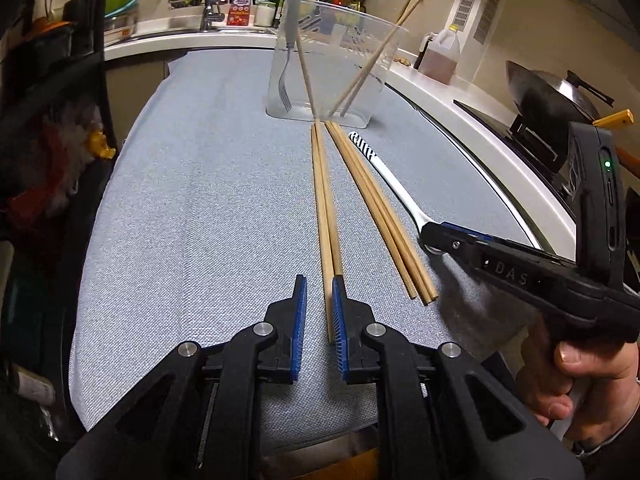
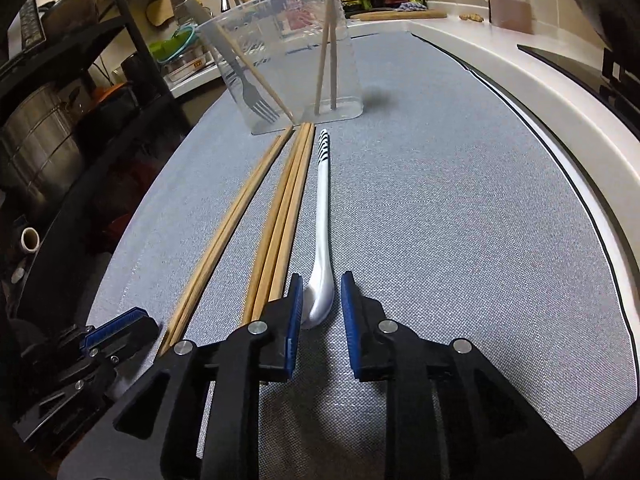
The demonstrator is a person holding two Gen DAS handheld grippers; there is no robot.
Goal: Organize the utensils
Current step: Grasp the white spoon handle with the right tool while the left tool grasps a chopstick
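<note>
A clear plastic container [image 1: 320,60] stands on the grey cloth and holds a metal fork [image 1: 285,80] and some chopsticks. On the cloth lie a pair of wooden chopsticks [image 1: 326,208], a second bundle of chopsticks [image 1: 380,212] and a white spoon [image 1: 394,184]. My left gripper [image 1: 320,292] is open, with the near ends of the chopstick pair between its pads. My right gripper [image 2: 319,292] is open around the white spoon's bowl [image 2: 320,300], low over the cloth. It also shows in the left wrist view [image 1: 440,240].
The grey cloth [image 1: 200,200] covers the work surface. A white counter [image 1: 460,120] curves along the right, with a wok [image 1: 552,96] on a stove and an oil jug [image 1: 442,54]. A sink with a tap [image 1: 208,12] lies at the back, dark shelves at the left.
</note>
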